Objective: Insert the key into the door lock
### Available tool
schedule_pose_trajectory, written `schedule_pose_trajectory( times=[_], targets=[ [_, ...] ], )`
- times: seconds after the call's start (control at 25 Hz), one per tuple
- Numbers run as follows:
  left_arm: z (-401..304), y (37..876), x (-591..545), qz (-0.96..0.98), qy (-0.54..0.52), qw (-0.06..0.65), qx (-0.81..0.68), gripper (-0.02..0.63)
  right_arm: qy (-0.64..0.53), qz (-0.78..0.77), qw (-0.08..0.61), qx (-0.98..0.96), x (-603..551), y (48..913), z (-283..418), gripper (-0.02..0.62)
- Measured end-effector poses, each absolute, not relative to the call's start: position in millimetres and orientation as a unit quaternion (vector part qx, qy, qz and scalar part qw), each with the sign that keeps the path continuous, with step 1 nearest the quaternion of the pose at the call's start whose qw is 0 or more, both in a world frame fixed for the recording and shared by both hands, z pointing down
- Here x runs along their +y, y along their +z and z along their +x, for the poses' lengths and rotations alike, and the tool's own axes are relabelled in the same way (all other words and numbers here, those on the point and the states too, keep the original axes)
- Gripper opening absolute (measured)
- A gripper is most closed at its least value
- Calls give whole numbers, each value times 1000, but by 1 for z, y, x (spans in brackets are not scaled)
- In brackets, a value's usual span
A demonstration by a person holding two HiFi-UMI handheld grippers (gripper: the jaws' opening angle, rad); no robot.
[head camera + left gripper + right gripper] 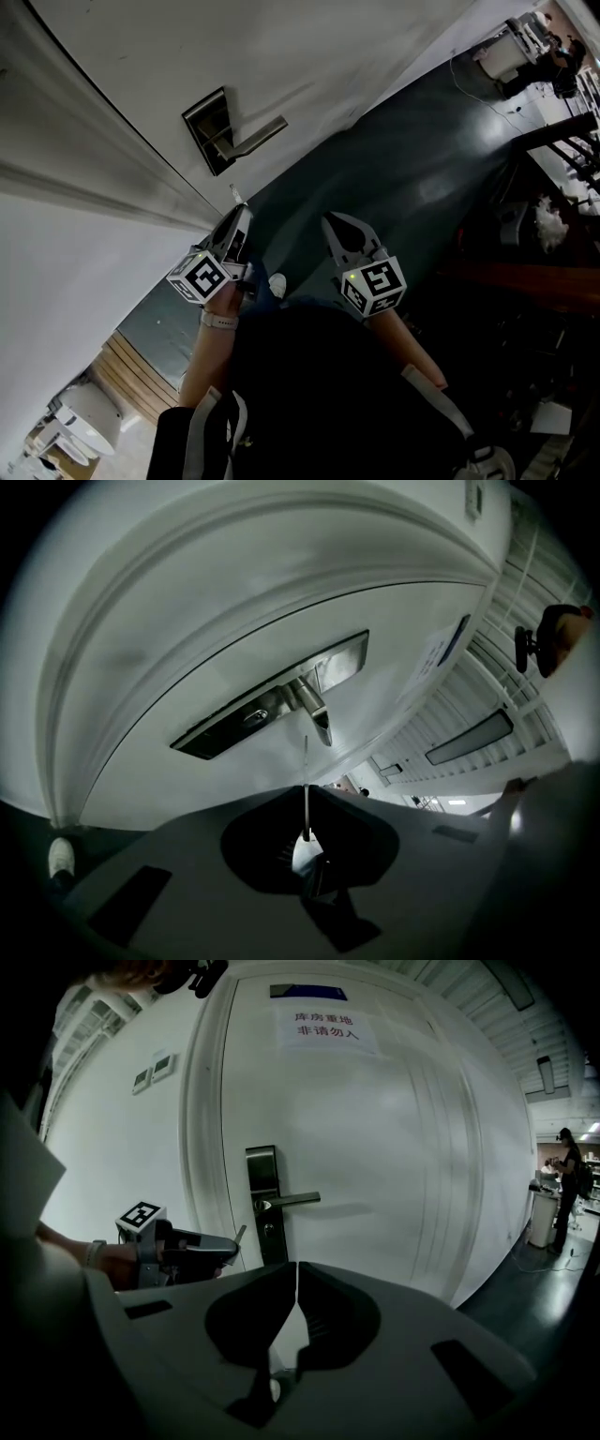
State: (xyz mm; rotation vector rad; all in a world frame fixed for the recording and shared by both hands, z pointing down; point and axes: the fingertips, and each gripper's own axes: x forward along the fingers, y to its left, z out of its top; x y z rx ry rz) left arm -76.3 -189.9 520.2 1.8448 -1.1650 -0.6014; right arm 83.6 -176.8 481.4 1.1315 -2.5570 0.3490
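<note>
A white panelled door (pixel 309 56) fills the upper left of the head view, above a dark glossy floor (pixel 412 159). In the right gripper view a paper notice (pixel 323 1026) sits at the top of the door and two wall switches (pixel 150 1071) are at upper left.

The key (pixel 306 761) is a thin silvery blade, seen edge-on at the centre of the left gripper view. The left gripper (pixel 306 789) holds it, its fingers (pixel 267 808) shut on its lower end. The blade's tip points up toward the dark metal lock plate (pixel 272 700) but stops short of it. The round keyhole (pixel 255 716) lies up and to the left of the tip.

The end of the lever handle (pixel 317 714) juts out just above and right of the key's tip.

The right gripper (pixel 296 1267) hangs lower right of the lock plate, well back from the door. Its fingers (pixel 328 1283) are pressed together on nothing. A person (pixel 569 1171) stands at the far right.
</note>
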Motion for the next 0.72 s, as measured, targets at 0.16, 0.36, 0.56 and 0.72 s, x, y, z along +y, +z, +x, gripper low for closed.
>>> schedule_pose_trajectory(
  times=[0.16,0.36,0.56,0.72],
  targets=[
    [-80,531,-202,717,-258,454,-462,26,122,399,168,-893,-183,485,80,18],
    [-85,542,-220,697,-279,482,-452,26,122,405,180,-888,-193,491,76,18],
    [-89,543,-234,682,-302,499,-441,26,123,412,187,-883,-200,492,76,18],
    [-90,543,-243,661,-312,527,-435,26,123,415,189,-881,-207,492,73,18]
  ],
)
